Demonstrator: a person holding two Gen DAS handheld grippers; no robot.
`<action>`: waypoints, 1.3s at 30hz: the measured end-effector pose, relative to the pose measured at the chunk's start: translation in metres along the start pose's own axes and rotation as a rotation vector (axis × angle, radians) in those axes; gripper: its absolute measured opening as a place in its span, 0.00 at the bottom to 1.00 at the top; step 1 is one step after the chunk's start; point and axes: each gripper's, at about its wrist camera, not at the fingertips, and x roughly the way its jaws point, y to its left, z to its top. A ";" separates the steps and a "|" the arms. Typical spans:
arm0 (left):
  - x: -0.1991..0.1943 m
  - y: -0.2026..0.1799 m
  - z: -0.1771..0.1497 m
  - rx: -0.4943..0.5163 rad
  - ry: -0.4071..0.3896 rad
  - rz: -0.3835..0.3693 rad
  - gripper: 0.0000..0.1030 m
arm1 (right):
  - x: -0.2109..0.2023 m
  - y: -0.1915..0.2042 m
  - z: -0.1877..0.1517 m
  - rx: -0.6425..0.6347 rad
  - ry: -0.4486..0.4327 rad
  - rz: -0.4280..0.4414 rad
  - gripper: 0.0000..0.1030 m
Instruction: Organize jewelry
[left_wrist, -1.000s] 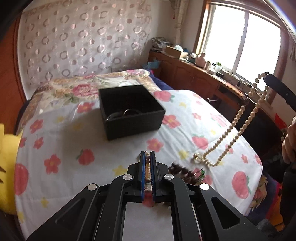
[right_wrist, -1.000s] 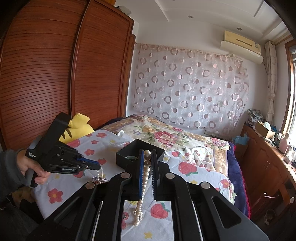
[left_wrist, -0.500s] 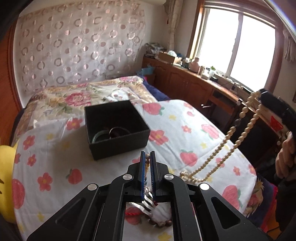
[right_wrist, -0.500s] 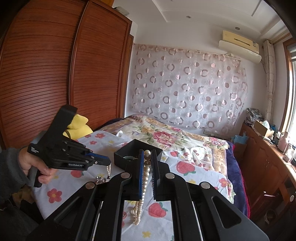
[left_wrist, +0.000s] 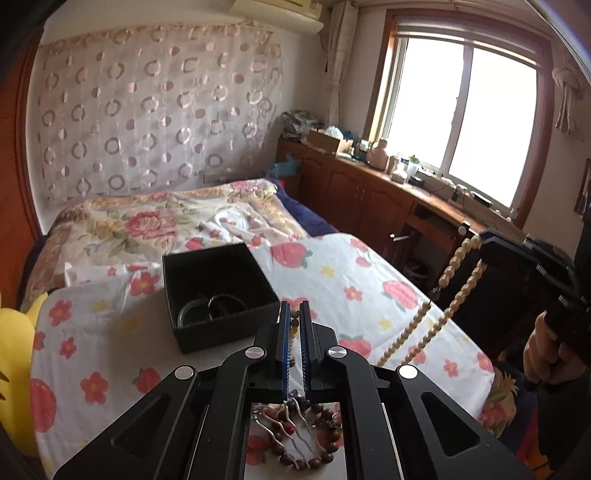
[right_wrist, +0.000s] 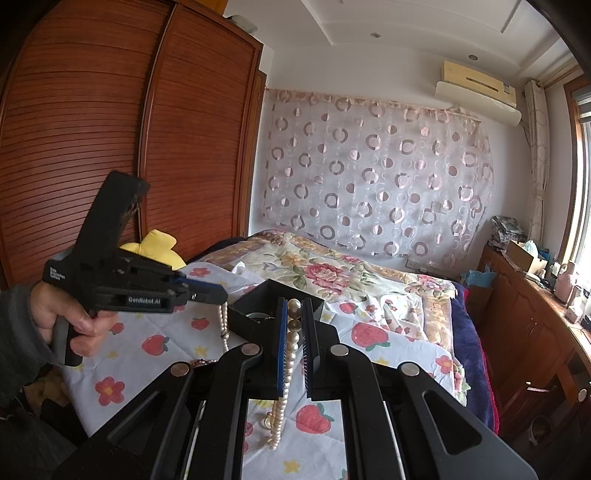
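Bangles (left_wrist: 210, 306) already in the black box (left_wrist: 221, 295) on the bed. Left gripper (left_wrist: 294, 321) clamped on a beaded bracelet (left_wrist: 299, 435), right gripper (right_wrist: 294, 321) clamped on a pearl necklace (right_wrist: 284, 369). Both lifted clear, not yet boxed.

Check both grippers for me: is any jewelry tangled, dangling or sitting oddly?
Yes. The left gripper holds a tangled clump: brown beads and a silvery chain bunched together, hanging loose. The pearl necklace droops from the right gripper, its end near the bedsheet. The black box looks undisturbed.

Home bedroom, apparently: floral-quilted bed (left_wrist: 155, 221), wooden wardrobe (right_wrist: 110, 129), curtained wall, air conditioner (right_wrist: 476, 88).
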 end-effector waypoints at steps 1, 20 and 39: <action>-0.003 -0.001 0.002 0.002 -0.009 0.006 0.04 | -0.001 -0.001 0.001 -0.002 -0.001 -0.001 0.08; -0.044 0.000 0.053 0.008 -0.140 0.021 0.04 | -0.004 0.006 0.022 -0.010 -0.039 -0.005 0.08; -0.021 0.016 0.110 0.048 -0.137 0.124 0.04 | 0.040 0.000 0.089 -0.036 -0.089 -0.035 0.08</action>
